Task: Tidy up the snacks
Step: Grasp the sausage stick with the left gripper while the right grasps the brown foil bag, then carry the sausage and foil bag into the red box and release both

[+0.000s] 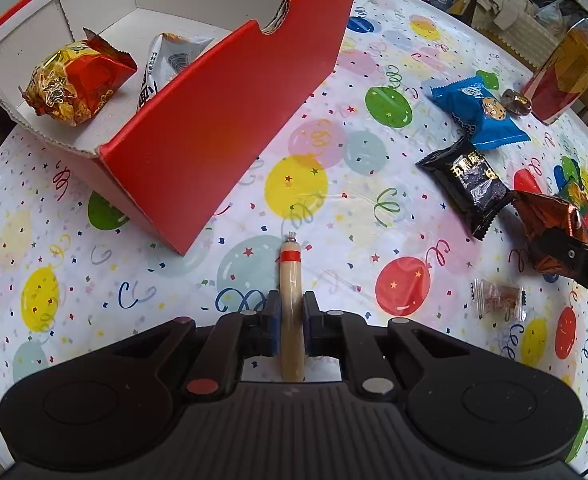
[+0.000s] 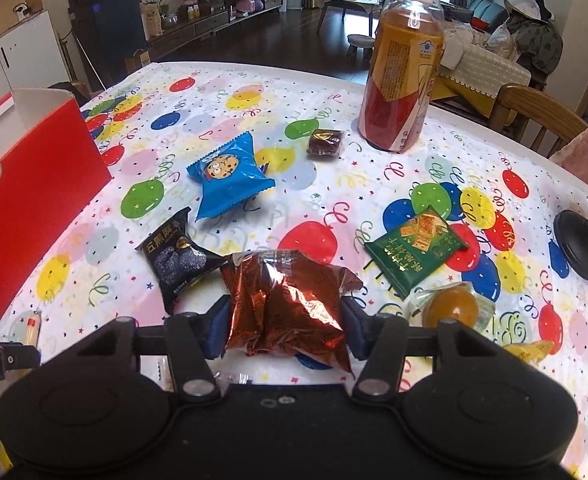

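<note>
My left gripper (image 1: pixel 292 300) is shut on a beige sausage stick (image 1: pixel 290 268) with a red band, its tip pointing away over the balloon tablecloth. Just beyond it to the left stands the red cardboard box (image 1: pixel 222 120), which holds a gold-and-red snack (image 1: pixel 74 84) and a white-and-black packet (image 1: pixel 166 68). My right gripper (image 2: pixel 286 320) has both pads pressed on a crumpled copper foil packet (image 2: pixel 290 292). A black packet (image 2: pixel 178 260) lies just left of it, a blue cookie packet (image 2: pixel 230 176) farther off, and a green packet (image 2: pixel 413 248) to the right.
A tall tea bottle (image 2: pixel 401 72) stands at the far side with a small dark candy (image 2: pixel 325 142) beside it. An orange jelly cup (image 2: pixel 449 306) lies near my right fingers. A globe's black stand (image 2: pixel 581 240) is at the right edge. A clear-wrapped sweet (image 1: pixel 497 298) lies nearby.
</note>
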